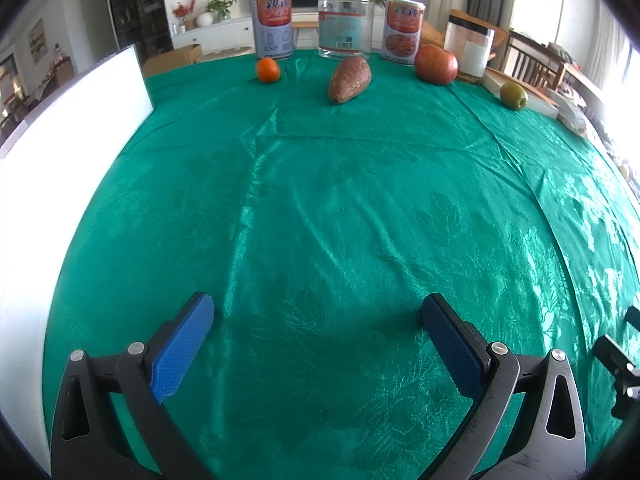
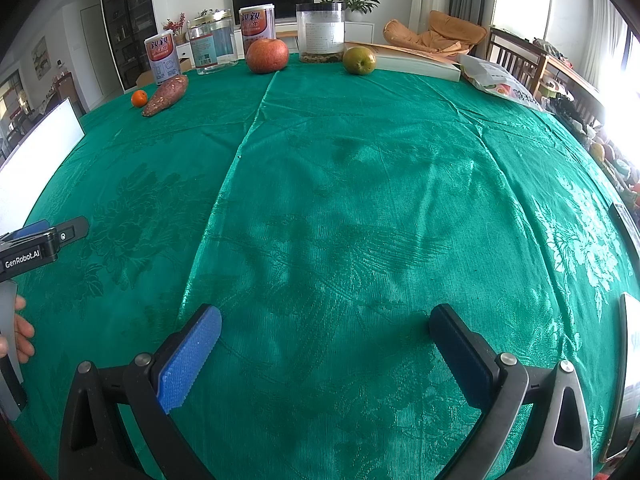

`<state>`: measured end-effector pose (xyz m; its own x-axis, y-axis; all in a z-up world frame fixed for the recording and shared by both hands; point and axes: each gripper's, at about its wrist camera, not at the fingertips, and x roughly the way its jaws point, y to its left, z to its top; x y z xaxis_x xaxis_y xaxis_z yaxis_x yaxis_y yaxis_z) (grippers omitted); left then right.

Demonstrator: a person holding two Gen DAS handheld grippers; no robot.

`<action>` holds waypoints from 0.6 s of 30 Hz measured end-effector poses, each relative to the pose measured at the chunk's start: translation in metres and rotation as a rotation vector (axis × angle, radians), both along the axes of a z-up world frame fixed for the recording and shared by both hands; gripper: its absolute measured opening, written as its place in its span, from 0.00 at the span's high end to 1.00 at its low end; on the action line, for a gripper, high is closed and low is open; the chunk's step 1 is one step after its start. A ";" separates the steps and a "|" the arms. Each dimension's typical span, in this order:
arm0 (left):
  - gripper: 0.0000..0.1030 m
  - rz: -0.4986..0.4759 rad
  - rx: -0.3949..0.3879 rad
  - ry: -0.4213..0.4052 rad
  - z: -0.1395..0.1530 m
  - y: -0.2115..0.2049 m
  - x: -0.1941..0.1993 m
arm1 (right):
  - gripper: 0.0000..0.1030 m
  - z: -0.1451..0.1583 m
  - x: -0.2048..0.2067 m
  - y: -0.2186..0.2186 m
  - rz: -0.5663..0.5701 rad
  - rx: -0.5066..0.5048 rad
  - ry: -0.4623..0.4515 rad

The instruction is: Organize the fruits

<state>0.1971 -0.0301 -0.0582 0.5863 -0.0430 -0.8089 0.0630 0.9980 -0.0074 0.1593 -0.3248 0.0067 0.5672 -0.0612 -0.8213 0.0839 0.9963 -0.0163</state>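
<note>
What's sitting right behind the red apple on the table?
Behind the red apple stands a printed can; its lower part is hidden by the apple. A clear jar stands to its left.

Both wrist views low, forward, sharing far fruit row (image 1: 435,65).

The left gripper (image 2: 44,236) shows only partly at the right wrist view's left edge — its fingers run out of frame. The white panel (image 1: 60,128) is overexposed and cut off by the frame. The labels on the cans (image 1: 272,26) are too small to read, and the book (image 2: 416,65) lies partly behind the green fruit (image 2: 359,61).
</note>
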 end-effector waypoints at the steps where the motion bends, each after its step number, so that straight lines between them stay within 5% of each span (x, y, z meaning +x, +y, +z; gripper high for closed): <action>1: 0.00 0.001 0.000 0.000 0.000 -0.001 0.000 | 0.00 0.000 0.000 0.000 0.000 0.000 0.000; 3: 0.00 -0.021 0.001 0.012 0.000 0.000 -0.002 | 0.00 0.000 0.000 0.000 0.005 0.002 0.005; 6: 0.02 -0.119 -0.028 0.149 0.008 0.001 0.010 | 0.00 0.011 0.016 -0.013 0.062 0.092 0.069; 11: 0.02 -0.144 -0.307 0.271 0.054 0.017 0.090 | 0.00 0.066 0.120 -0.060 0.086 0.148 0.069; 18: 0.02 -0.157 -0.222 0.334 0.068 -0.017 0.226 | 0.00 0.083 0.309 -0.131 -0.051 0.362 0.137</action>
<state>0.4233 -0.0474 0.0094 0.2659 -0.3052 -0.9144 0.1715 0.9484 -0.2666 0.4684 -0.4556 0.0896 0.4543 0.2215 -0.8628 0.1550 0.9341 0.3215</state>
